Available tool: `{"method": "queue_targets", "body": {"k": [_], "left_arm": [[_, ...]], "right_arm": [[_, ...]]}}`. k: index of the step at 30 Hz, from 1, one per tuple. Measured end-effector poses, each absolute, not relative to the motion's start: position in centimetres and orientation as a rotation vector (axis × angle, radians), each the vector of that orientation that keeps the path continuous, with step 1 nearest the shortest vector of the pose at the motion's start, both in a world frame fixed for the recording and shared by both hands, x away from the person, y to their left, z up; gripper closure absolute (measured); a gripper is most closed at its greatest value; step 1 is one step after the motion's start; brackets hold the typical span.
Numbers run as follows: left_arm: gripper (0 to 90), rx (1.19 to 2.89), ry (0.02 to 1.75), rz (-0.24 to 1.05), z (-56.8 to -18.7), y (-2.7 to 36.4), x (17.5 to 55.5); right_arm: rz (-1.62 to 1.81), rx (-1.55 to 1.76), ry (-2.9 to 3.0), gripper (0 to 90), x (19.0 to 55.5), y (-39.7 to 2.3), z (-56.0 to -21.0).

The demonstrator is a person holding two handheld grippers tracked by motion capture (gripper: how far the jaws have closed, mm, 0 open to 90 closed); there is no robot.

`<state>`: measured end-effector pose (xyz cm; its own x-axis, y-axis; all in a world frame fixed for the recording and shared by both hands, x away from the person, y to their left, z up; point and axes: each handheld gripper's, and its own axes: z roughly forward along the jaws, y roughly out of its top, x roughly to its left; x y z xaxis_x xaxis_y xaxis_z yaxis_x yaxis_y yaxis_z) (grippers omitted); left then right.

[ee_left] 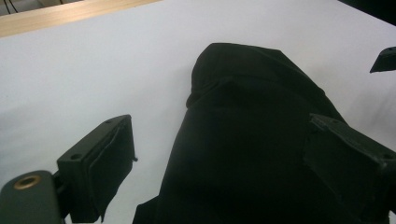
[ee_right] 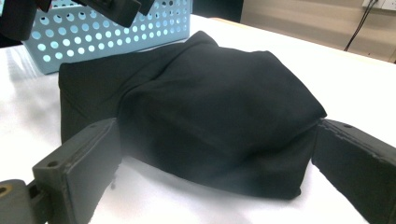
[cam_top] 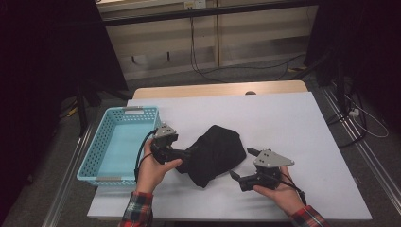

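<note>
Both tongs gape wide around black cloth point(cam_top: 215, 153).

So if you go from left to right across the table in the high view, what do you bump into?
Blue basket → left gripper → black cloth bundle → right gripper.

high view: above, facing forward-down | gripper views: low, close | shared: black cloth point(cam_top: 215, 153)

Folded black cloth point(ee_right: 210, 112) on white table point(ee_right: 355, 79), right gripper point(ee_right: 210, 172) fingers point(ee_right: 79, 172) spread around its near edge, blue basket point(ee_right: 112, 32) behind.
</note>
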<state>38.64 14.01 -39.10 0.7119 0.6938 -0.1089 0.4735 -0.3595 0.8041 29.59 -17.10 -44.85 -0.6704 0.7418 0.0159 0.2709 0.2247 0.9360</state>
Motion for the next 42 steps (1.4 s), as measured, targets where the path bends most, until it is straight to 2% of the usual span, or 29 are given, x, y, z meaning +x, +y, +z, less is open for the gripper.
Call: {"method": "queue_targets", "body": {"k": [32,42], "left_arm": [[8.8,2.003,0.915,0.345,-38.9,14.7,38.3],[8.9,2.016,0.909,0.347,-38.8,14.7,38.2]], "right_arm": [[1.431,0.908,2.125,3.4,30.0,-15.4,-44.9],[1.477,0.864,2.207,14.7,30.4,-13.3,-44.8]]}}
